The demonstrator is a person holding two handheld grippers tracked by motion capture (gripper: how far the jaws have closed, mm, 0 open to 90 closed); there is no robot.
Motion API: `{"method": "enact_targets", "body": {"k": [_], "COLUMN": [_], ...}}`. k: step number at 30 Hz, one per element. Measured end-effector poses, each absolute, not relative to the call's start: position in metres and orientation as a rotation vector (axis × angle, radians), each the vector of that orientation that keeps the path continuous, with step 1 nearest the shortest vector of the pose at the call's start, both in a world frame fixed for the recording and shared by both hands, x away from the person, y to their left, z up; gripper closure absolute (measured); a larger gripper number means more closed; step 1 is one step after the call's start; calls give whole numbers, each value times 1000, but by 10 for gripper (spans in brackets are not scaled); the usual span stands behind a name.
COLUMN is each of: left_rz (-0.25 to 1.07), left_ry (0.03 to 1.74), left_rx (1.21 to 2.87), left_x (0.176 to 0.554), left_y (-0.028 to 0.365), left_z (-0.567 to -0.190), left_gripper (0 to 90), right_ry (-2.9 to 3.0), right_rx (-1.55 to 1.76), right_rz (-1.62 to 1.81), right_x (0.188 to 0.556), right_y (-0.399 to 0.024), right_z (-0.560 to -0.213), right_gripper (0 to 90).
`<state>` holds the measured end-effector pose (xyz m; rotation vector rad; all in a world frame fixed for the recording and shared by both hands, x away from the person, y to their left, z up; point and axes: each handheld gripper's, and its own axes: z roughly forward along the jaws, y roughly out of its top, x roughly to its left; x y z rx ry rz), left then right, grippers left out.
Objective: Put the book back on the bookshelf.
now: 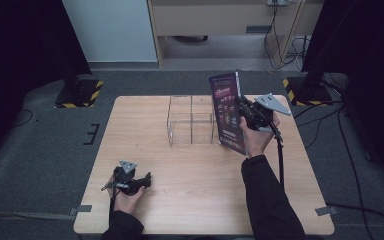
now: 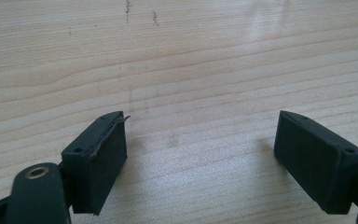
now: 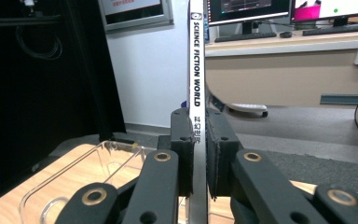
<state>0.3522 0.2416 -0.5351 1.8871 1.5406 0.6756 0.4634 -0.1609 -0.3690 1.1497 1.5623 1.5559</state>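
Observation:
A thin magazine [image 1: 228, 112] with a dark purple cover stands upright above the table, just right of a clear plastic box [image 1: 191, 121]. My right gripper [image 1: 244, 111] is shut on its spine edge. In the right gripper view the white spine [image 3: 196, 70] reads "SCIENCE FICTION WORLD" and runs up between the two pressed pads, with my right gripper [image 3: 197, 149] clamped on it and the clear box [image 3: 74, 179] low at the left. My left gripper [image 1: 146, 179] rests near the table's front left, held by a hand. In its own view the left gripper [image 2: 200, 140] is open over bare wood.
The wooden table [image 1: 155, 160] carries the clear box, which has a divider down its middle. Black stands with yellow-striped bases [image 1: 80, 92] sit on the floor at the far left and far right. Cables run along the floor at the right.

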Motion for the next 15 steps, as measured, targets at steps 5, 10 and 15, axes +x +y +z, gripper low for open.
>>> {"method": "enact_targets", "body": {"k": [5,10,15], "left_rz": [675,676,675], "left_ry": [1541,1541,1542], "left_rx": [1886,1885,1886], "left_x": [352,352,352], "left_y": [241,241,241], "left_z": [-535,-535,-535], "left_gripper": [162,162,162], "right_ry": [1604,1646,1639], "right_rx": [1143,1171,1176], "right_rz": [1545,1550,1562], "right_x": [457,450,447], "right_y": [-165,-175,-181], "right_z": [-371,-381,-387], "right_gripper": [832,833,833]}}
